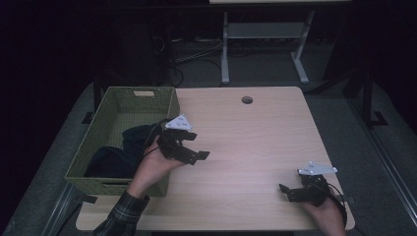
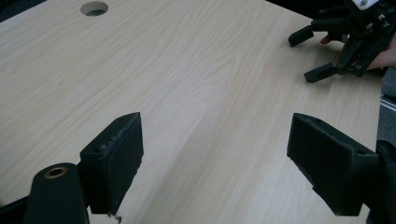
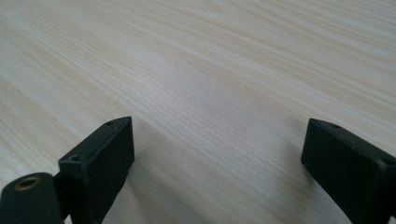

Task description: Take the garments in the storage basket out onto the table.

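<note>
My left gripper [image 1: 199, 146] is held in a hand just right of a green woven basket [image 1: 103, 184], above the wooden table [image 1: 255, 132]. Its jaws stand wide open with nothing between them, and the left gripper view has the gripper [image 2: 215, 154] over bare wood. Dark clothing [image 1: 115, 160] lies bunched inside the basket. My right gripper [image 1: 285, 192] rests low near the table's front right corner, held in a hand. It is open and empty [image 3: 217, 158], and it is also seen from the left gripper view [image 2: 303, 58] at the top right.
A round cable hole [image 1: 247, 100] [image 2: 94, 8] sits near the table's far edge. Beyond the table stand the white legs of another desk [image 1: 225, 49], with cables on the dark floor [image 1: 196, 56]. The basket overhangs the table's left side.
</note>
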`<state>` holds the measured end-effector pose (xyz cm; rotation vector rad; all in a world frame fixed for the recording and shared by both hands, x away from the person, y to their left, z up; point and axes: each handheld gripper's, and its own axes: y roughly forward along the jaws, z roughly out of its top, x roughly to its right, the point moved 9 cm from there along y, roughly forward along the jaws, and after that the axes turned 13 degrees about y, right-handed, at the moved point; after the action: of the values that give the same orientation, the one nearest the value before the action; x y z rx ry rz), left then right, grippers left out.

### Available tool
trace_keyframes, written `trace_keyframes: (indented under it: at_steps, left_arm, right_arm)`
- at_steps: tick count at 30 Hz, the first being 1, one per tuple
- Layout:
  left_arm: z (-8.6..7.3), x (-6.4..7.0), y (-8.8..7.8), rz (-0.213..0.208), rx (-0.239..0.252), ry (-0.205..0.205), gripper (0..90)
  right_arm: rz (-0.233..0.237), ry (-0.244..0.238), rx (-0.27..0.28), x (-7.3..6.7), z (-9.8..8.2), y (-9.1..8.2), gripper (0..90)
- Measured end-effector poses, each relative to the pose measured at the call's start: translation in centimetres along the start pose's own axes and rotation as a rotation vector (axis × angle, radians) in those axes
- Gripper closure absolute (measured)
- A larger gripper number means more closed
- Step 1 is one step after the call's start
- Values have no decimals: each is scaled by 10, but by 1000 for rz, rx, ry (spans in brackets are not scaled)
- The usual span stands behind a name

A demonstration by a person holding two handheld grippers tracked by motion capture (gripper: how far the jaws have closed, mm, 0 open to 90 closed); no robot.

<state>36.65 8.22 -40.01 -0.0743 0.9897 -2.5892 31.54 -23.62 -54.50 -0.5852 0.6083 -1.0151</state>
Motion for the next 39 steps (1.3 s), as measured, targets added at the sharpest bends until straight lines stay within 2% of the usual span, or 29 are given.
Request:
trace_keyframes:
  at_steps: [8,17,27,39]
  left_arm:
    - [-2,-6,-10,-7,-17,-6,181]
    - [-1,-22,-29,26,-29,-12,180]
    - [-8,-42,-58,90,-56,-28,180]
    - [-31,-62,-91,155,-96,-65,181]
  right_arm:
    - [0,-1,-2,0,0,0,92]
    - [0,-1,-1,0,0,0,92]
    - [0,0,-2,0,0,0,92]
    - [0,1,-2,0,0,0,92]
